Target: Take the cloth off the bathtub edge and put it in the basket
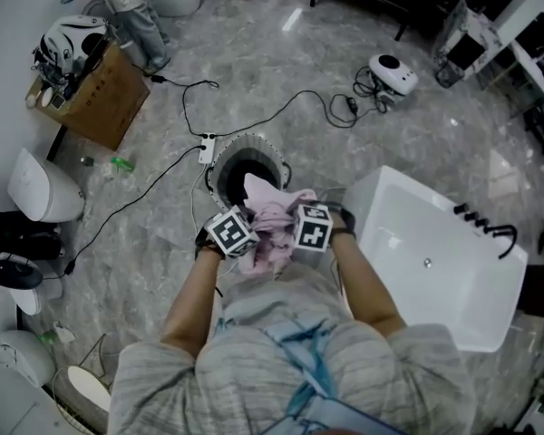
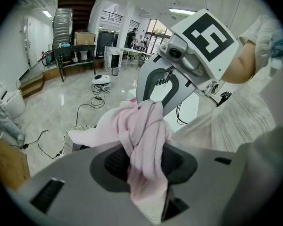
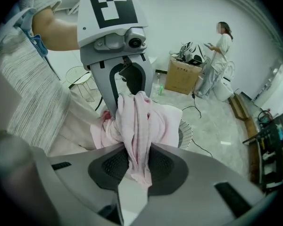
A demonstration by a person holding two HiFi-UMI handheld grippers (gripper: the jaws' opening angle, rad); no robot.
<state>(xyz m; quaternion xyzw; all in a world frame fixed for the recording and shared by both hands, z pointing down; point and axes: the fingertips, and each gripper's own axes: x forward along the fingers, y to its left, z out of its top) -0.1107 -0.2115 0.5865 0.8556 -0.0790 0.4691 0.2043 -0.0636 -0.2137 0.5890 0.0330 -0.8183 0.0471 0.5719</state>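
Observation:
A pale pink cloth (image 1: 274,217) hangs bunched between my two grippers, just in front of the basket (image 1: 227,157) and partly over its near rim. My left gripper (image 1: 245,238) is shut on the cloth (image 2: 144,140), which bulges out between its jaws. My right gripper (image 1: 299,234) faces it and is shut on the same cloth (image 3: 137,131). The white bathtub (image 1: 435,261) stands to the right, its edge bare near the grippers. The basket (image 3: 185,133) shows behind the cloth in the right gripper view.
Cables (image 1: 281,107) run across the marble floor behind the basket. A cardboard box (image 1: 100,93) and a person (image 1: 136,12) are far left. A white robot vacuum (image 1: 393,72) lies at the back. White toilets (image 1: 41,188) stand along the left wall.

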